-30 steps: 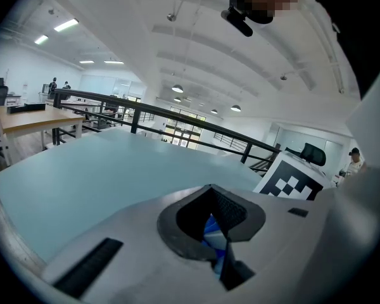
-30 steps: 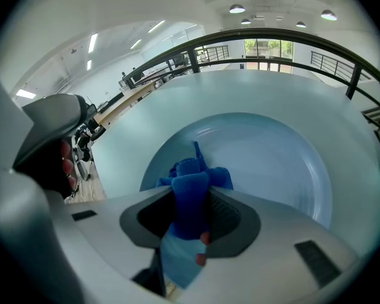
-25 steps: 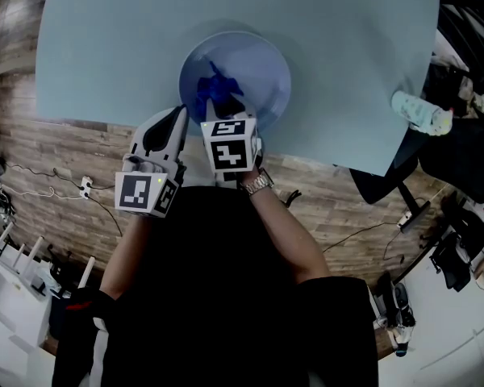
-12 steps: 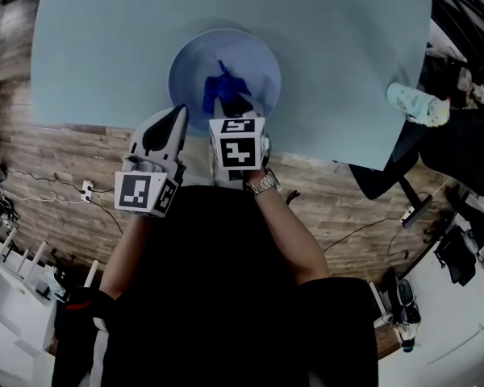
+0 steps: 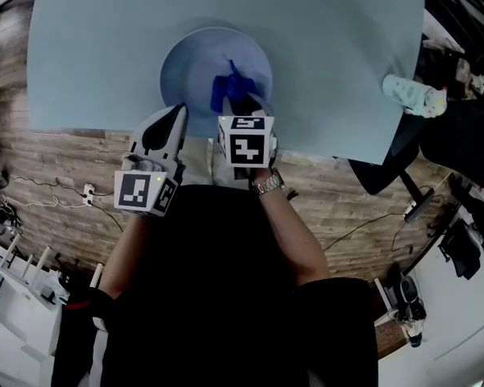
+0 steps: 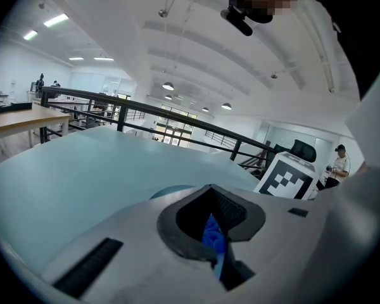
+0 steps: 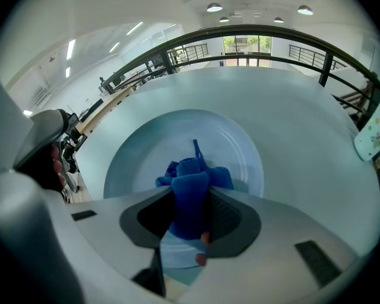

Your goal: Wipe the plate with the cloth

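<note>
A pale blue round plate [image 5: 185,67] lies on the light blue table near its front edge. A dark blue cloth [image 5: 226,89] rests bunched on the plate's near right part, and my right gripper [image 5: 242,107] is shut on it from the near side. In the right gripper view the cloth [image 7: 193,182] stands up between the jaws of the right gripper [image 7: 193,217] over the plate [image 7: 234,138]. My left gripper [image 5: 176,115] sits at the plate's near left rim with its jaws together. In the left gripper view, the left gripper [image 6: 213,236] shows only a sliver of blue through its gap.
A pale patterned roll [image 5: 410,95] lies at the table's right edge, also seen in the right gripper view as the roll [image 7: 377,132]. The table [image 5: 347,39] ends just behind my grippers, with wood floor, cables and a dark chair [image 5: 460,147] beyond.
My right gripper has dragged the cloth from the plate's left of centre to its right of centre. The left gripper has stayed at the near rim.
</note>
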